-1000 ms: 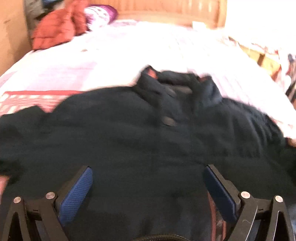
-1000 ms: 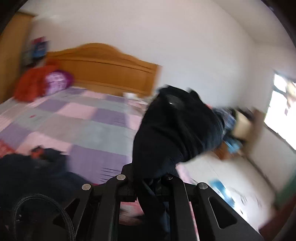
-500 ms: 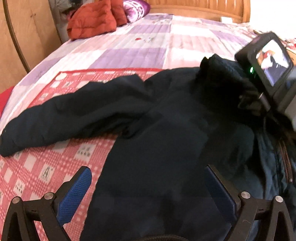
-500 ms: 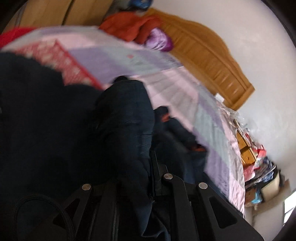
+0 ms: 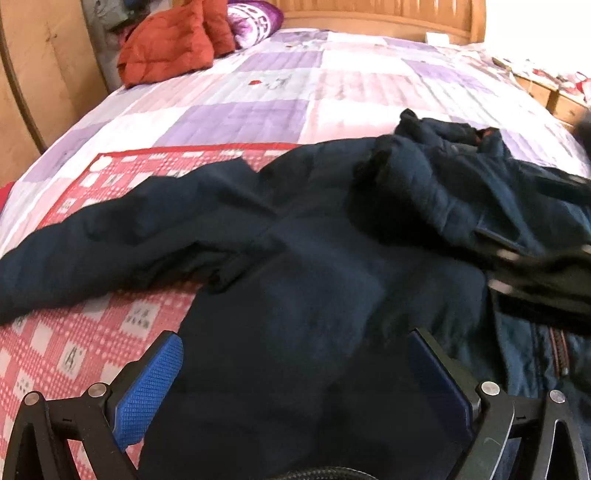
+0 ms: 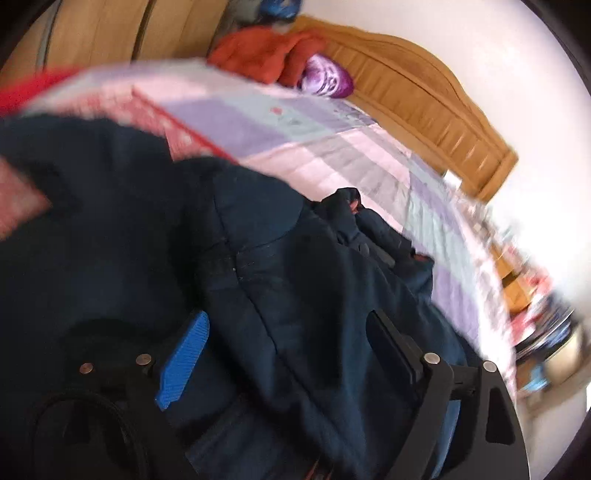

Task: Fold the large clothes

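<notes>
1. The big dark blue puffy jacket (image 5: pixel 314 258) lies on the bed, partly on a red and white checked mat (image 5: pixel 74 350) and partly on the purple and pink patchwork quilt (image 5: pixel 295 92).
2. One long sleeve (image 5: pixel 110 240) sticks straight out to the side over the mat. It is not folded in yet.
3. The other side looks folded over the middle, with a thick bunch (image 6: pixel 295 277) lying on top near the collar (image 5: pixel 443 133).
4. My guess: the folding has only just started. The long sleeve and the bottom part are left to do.
5. The left claw (image 5: pixel 295 387) is spread wide just above the jacket and grips nothing.
6. The right claw (image 6: pixel 295 362) is spread wide too, with jacket cloth lying between its fingers, not pinched.
7. Far off sit an orange puffy coat (image 5: pixel 166 48), a purple pillow (image 5: pixel 255 14) and a wooden headboard (image 5: pixel 369 14).
</notes>
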Tool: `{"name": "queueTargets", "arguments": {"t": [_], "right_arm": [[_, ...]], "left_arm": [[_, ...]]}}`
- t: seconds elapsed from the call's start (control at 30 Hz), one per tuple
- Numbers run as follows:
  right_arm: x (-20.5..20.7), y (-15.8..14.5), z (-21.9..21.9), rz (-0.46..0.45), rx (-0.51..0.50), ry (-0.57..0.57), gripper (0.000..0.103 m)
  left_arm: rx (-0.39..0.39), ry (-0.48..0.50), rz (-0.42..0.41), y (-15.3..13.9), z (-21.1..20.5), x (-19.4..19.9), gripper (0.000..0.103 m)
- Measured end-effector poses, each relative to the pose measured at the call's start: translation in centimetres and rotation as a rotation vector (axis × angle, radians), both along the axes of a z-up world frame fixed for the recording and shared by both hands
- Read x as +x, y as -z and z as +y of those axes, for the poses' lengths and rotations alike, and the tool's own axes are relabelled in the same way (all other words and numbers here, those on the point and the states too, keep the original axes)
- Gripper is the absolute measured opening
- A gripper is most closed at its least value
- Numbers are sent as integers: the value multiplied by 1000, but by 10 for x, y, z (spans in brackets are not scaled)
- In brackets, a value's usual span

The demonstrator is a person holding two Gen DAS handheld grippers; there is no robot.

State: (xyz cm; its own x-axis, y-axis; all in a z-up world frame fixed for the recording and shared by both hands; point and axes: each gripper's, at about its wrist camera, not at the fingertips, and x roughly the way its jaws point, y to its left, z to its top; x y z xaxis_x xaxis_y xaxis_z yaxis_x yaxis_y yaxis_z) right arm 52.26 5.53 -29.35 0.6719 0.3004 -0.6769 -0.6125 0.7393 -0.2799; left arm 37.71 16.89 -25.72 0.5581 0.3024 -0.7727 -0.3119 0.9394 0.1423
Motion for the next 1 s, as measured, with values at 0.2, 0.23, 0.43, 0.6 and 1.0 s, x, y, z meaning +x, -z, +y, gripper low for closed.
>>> {"name": "queueTargets", "arguments": {"t": [0.2, 0.23, 0.43, 0.6, 1.0], "right_arm": [[-5, -23, -115, 6, 126, 272, 90], [3, -19, -132, 15, 109, 329, 90], [53, 37, -220, 173, 31, 578, 90], [56, 68, -274, 224, 96, 567, 95], [24, 19, -288, 98, 140, 558, 97]], "left_arm": [[27, 52, -35, -9, -10, 45, 99], [37, 69, -45, -10, -13, 61, 99], [36, 108, -19, 12, -21, 160, 99], [-19, 63, 179, 74, -14, 204, 100], [-27, 86, 50, 37, -23, 148, 100]]}}
